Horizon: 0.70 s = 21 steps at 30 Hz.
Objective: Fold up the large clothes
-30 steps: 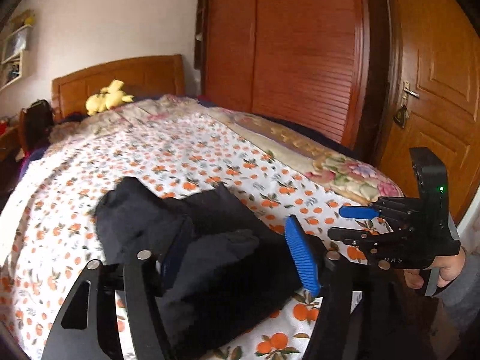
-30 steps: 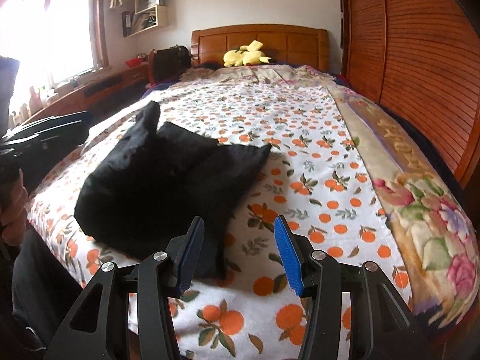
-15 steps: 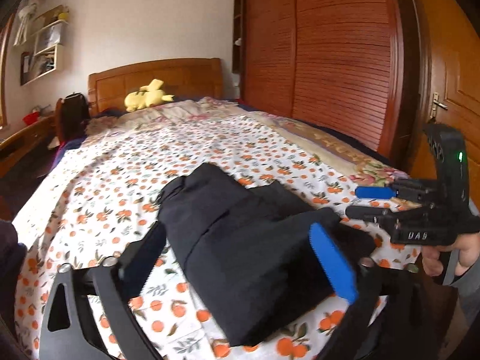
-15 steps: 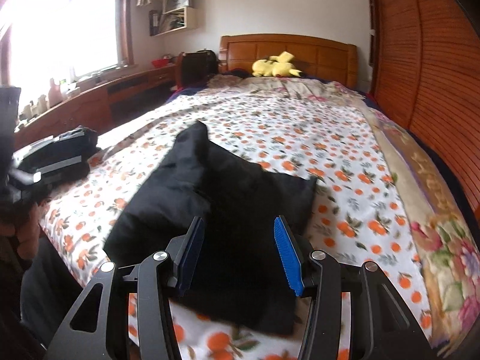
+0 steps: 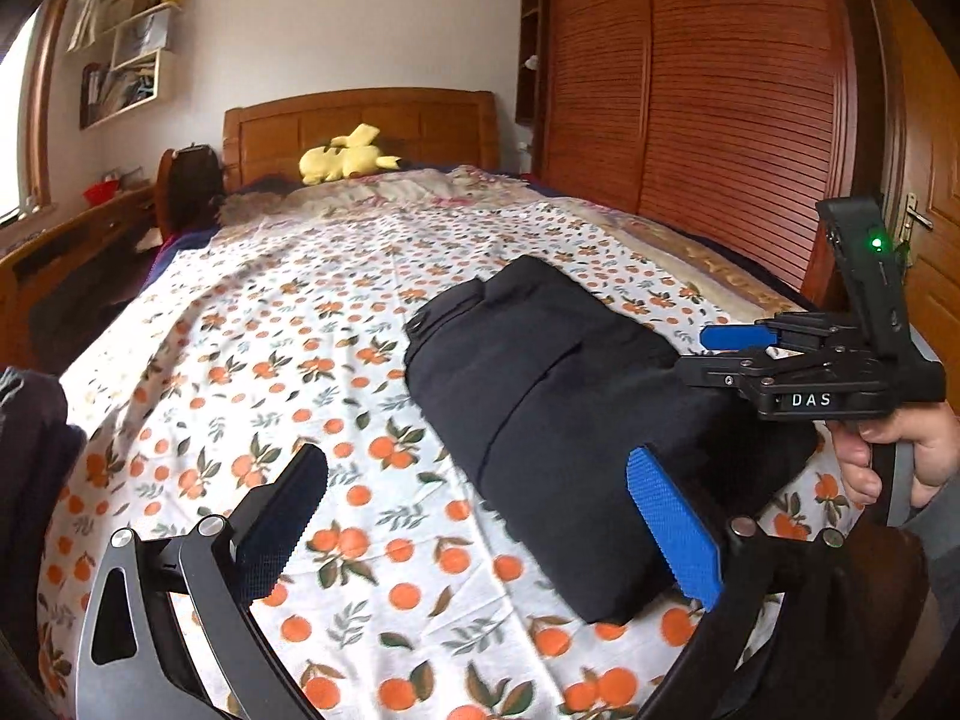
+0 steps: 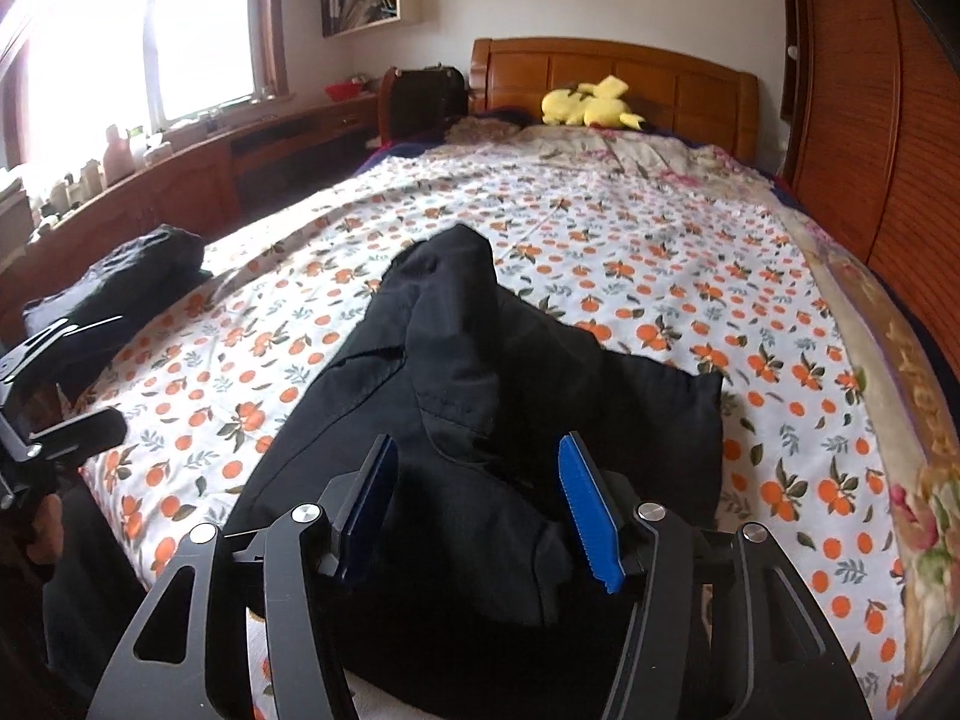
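Note:
A black garment (image 5: 558, 396) lies folded in a thick bundle on the orange-print bedsheet (image 5: 288, 324); it also shows in the right wrist view (image 6: 480, 420). My left gripper (image 5: 480, 516) is open and empty, its jaws wide apart, low over the sheet just left of the bundle's near end. My right gripper (image 6: 480, 510) is open just above the bundle's near edge, holding nothing; it also shows from the side in the left wrist view (image 5: 732, 354), over the bundle's right end.
A yellow plush toy (image 6: 591, 102) sits at the wooden headboard (image 6: 660, 72). A second dark pile (image 6: 120, 282) lies at the bed's left edge. A wooden wardrobe (image 5: 720, 90) lines the right side, and a window and low cabinet (image 6: 180, 162) the left.
My left gripper has let go of the garment, opened wide and swung left off the bundle. My right gripper has moved forward over the bundle's near edge. The bundle now lies flatter.

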Motion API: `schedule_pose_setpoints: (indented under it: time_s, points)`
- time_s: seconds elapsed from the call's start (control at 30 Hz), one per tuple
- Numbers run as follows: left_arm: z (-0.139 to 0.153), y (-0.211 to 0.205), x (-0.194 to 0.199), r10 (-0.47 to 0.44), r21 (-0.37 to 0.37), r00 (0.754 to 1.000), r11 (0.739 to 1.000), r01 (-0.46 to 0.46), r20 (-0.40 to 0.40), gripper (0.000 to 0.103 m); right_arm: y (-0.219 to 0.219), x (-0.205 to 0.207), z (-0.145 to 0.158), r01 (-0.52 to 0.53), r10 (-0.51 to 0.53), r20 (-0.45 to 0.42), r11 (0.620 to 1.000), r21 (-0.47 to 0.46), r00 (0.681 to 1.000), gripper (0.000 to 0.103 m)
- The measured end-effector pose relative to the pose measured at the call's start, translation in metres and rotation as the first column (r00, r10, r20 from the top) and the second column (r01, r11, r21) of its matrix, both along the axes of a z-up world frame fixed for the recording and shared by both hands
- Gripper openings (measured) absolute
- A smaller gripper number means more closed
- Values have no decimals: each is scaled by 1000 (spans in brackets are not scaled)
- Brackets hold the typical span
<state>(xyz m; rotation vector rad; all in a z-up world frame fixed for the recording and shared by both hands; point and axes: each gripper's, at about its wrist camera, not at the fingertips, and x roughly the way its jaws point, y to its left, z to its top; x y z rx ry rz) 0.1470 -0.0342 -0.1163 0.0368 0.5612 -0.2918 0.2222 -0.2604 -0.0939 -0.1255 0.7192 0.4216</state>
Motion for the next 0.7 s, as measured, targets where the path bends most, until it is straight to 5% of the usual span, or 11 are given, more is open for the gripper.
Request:
schedule_pose_setpoints:
  time_s: [0.33, 0.4, 0.47, 0.7]
  points:
    - [-17, 29, -2, 37, -33, 999, 999, -37, -26, 101, -4, 9, -19, 28, -26, -97, 1000, 9, 995, 58]
    - [-19, 30, -3, 40, -35, 999, 999, -41, -30, 101, -3, 9, -20, 19, -17, -115, 1000, 16, 993, 49]
    - [-20, 31, -4, 44, -37, 998, 998, -45, -34, 101, -1, 7, -20, -11, 14, -129, 1000, 21, 992, 16]
    - [-19, 32, -8, 46, -43, 998, 998, -48, -35, 101, 3, -23, 15, -51, 51, -1, 998, 22, 999, 5]
